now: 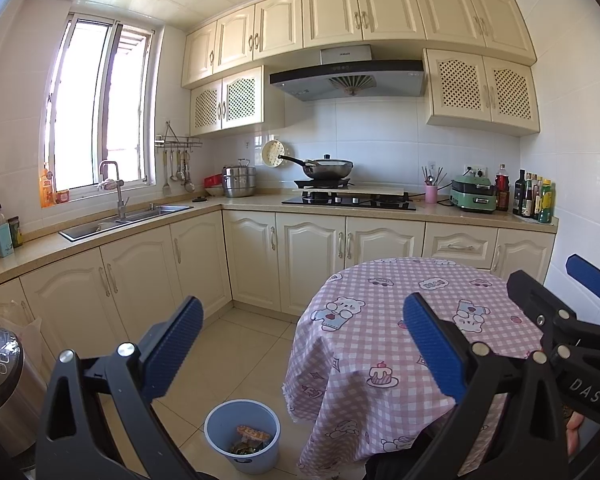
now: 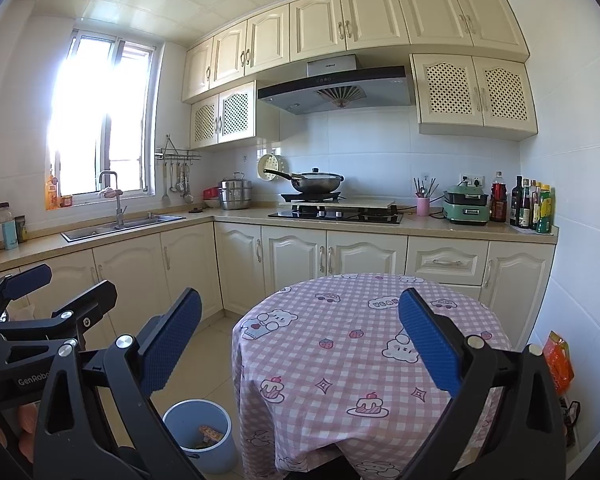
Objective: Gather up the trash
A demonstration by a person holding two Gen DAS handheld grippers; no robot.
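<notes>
A light blue bin [image 1: 242, 440] stands on the tiled floor just left of the round table [image 1: 399, 320], which has a pink checked cloth. Snack wrappers [image 1: 254, 434] lie inside it. My left gripper [image 1: 303, 303] is open and holds nothing, raised over the table's near left edge and the bin. My right gripper [image 2: 300, 296] is also open and holds nothing, above the table [image 2: 359, 340]. The right wrist view has the bin [image 2: 198, 432] at lower left with the wrappers [image 2: 210, 434] in it. Each gripper shows in the other's view, the right gripper [image 1: 547, 276] and the left gripper [image 2: 76, 280].
Cream cupboards and an L-shaped counter [image 1: 240, 202] with sink [image 1: 120, 220] and stove [image 1: 347, 200] line the back and left. A steel appliance [image 1: 0, 368] stands on the floor at far left. An orange packet [image 2: 557, 360] hangs by the right wall beside the table.
</notes>
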